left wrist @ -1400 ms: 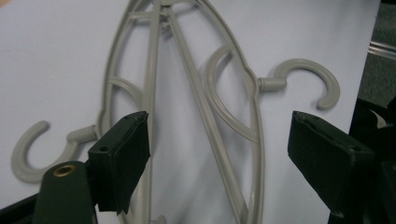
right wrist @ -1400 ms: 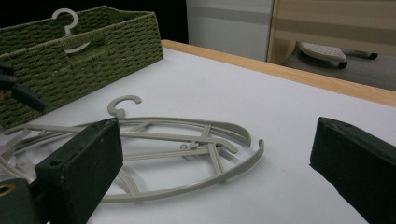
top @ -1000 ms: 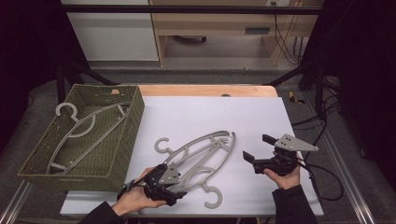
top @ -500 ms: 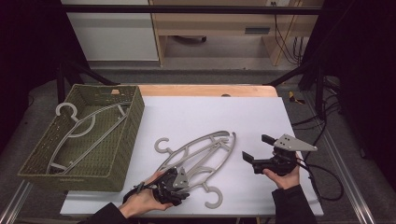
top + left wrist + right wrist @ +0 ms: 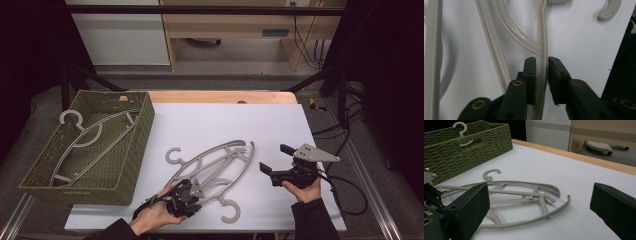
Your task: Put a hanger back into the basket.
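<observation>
Two grey plastic hangers [image 5: 220,160] lie overlapped on the white table [image 5: 225,125], one hook [image 5: 172,155] at the left and one hook [image 5: 231,212] near the front. My left gripper [image 5: 184,196] lies low at their near end. Its jaws have just been closing, and the pads now lie against both sides of one thin hanger bar [image 5: 541,50]. My right gripper [image 5: 274,158] hovers to the right of the hangers, open, with nothing between its pads [image 5: 471,207]. The same hangers [image 5: 524,192] rest ahead of it.
A green woven basket [image 5: 140,130] stands at the table's left with another grey hanger [image 5: 95,135] inside; its hook [image 5: 461,127] sticks up above the basket wall [image 5: 474,142]. A wooden strip [image 5: 220,96] edges the far side. A cable [image 5: 350,190] trails from the right gripper.
My left gripper has slid a little toward the hangers' near end and sunk, and its jaws have narrowed around a hanger bar. The right gripper has kept still.
</observation>
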`<state>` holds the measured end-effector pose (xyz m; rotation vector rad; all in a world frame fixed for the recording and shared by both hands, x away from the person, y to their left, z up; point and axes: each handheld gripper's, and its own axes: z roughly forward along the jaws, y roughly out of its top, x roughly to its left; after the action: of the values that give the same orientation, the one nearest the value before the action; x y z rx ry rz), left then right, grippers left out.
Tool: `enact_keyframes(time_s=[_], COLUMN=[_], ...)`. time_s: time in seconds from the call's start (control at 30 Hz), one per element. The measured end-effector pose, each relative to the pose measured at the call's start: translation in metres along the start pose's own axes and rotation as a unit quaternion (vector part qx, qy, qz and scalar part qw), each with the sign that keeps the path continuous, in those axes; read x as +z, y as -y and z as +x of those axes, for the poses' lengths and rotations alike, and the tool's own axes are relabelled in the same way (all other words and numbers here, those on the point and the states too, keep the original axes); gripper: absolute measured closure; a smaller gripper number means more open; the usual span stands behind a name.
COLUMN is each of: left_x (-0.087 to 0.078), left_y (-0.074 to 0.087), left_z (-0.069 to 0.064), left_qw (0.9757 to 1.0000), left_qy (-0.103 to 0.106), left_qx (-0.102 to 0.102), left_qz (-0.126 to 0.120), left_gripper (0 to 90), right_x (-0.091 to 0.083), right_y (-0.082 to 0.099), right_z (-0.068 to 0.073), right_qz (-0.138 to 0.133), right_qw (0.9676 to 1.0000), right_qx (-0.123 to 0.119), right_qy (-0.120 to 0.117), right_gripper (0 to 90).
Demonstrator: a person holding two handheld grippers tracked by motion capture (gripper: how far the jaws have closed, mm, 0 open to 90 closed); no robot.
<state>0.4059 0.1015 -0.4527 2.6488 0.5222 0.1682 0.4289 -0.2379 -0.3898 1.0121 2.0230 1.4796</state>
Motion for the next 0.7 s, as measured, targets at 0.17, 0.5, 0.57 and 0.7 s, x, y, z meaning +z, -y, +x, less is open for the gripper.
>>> enact_keyframes(time_s=[0.17,0.5,0.57,0.7], left_x=[0.000,-0.023,-0.026,-0.037], left_y=[-0.001,-0.001,0.000,0.000], left_z=[-0.003,-0.008,-0.008,-0.008], left_qw=[1.0000,0.9983,0.9979,0.9966], left_qy=[-0.005,0.011,0.009,0.006], left_qx=[0.007,0.020,0.018,0.014], left_qz=[0.003,-0.054,-0.062,-0.081], left_gripper=[80.3,81.2,81.2,81.2], right_x=[0.000,-0.002,-0.002,-0.003], right_y=[0.000,-0.001,-0.001,-0.001], right_z=[0.000,-0.001,-0.001,-0.001], right_qz=[0.000,-0.002,-0.001,-0.002], right_qw=[1.0000,1.0000,1.0000,1.0000], right_qx=[0.000,-0.002,0.000,0.002], right_qy=[0.000,-0.001,0.000,0.000], right_gripper=[2.7,2.8,2.8,2.8])
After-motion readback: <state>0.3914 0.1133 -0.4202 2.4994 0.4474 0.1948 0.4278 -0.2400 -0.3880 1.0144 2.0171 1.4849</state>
